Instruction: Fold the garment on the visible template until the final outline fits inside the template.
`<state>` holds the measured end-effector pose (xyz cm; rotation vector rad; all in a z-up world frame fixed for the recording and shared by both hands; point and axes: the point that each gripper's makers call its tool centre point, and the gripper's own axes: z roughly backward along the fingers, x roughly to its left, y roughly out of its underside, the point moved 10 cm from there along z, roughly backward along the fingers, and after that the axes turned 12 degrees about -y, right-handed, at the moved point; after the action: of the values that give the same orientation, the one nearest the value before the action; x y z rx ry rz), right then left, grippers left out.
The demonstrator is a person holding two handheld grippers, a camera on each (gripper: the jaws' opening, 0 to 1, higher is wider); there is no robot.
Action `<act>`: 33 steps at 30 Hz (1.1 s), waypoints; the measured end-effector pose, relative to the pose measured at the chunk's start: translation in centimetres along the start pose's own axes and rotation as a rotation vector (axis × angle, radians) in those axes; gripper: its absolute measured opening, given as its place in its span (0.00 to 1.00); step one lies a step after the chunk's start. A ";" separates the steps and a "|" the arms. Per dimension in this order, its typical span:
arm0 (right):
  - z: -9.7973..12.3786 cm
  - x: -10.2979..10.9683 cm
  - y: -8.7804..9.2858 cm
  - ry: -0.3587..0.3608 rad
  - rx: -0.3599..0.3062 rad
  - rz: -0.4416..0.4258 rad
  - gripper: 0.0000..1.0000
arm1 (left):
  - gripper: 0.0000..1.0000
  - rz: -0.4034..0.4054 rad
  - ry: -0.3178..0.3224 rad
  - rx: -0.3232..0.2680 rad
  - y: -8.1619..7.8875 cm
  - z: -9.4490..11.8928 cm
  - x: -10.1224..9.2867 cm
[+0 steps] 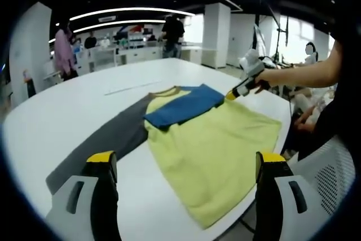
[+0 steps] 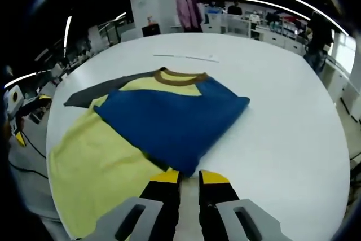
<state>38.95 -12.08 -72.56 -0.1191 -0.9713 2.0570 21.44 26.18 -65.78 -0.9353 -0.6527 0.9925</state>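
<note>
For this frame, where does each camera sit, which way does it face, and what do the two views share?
Left gripper view: rides the left gripper, held open above the table's near edge, looking across the garment toward the right gripper and the person's forearm.
Right gripper view: rides the right gripper, jaws nearly together at the folded blue sleeve, facing across the table.
Shared: the garment, the grey template and the table.

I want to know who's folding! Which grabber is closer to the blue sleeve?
Right. The right gripper sits at the edge of the blue sleeve, jaws nearly together. The left gripper hangs back, open, across the yellow shirt.
</note>
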 end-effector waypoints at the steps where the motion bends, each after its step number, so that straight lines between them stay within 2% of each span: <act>1: -0.1 0.0 0.0 0.003 -0.003 0.001 0.02 | 0.99 -0.001 -0.001 0.001 0.0 0.0 0.0; 10: -0.3 0.1 0.1 0.031 0.004 -0.005 0.00 | 0.99 0.000 -0.005 0.009 0.2 0.0 -0.1; 22: 1.4 -1.3 0.0 0.102 0.041 0.042 0.00 | 0.99 -0.002 0.004 0.011 0.2 -0.5 -0.3; 28: 1.8 -1.1 -0.3 0.137 0.047 0.073 0.00 | 0.99 -0.003 0.003 0.008 0.2 -0.4 -0.1; 33: 1.9 -0.6 -0.2 0.139 0.052 0.066 0.00 | 0.99 -0.004 -0.002 0.012 0.4 -0.2 0.1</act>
<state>38.75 -13.61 -71.22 -0.2662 -0.8373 2.1021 21.53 26.30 -66.20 -0.9223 -0.6501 0.9929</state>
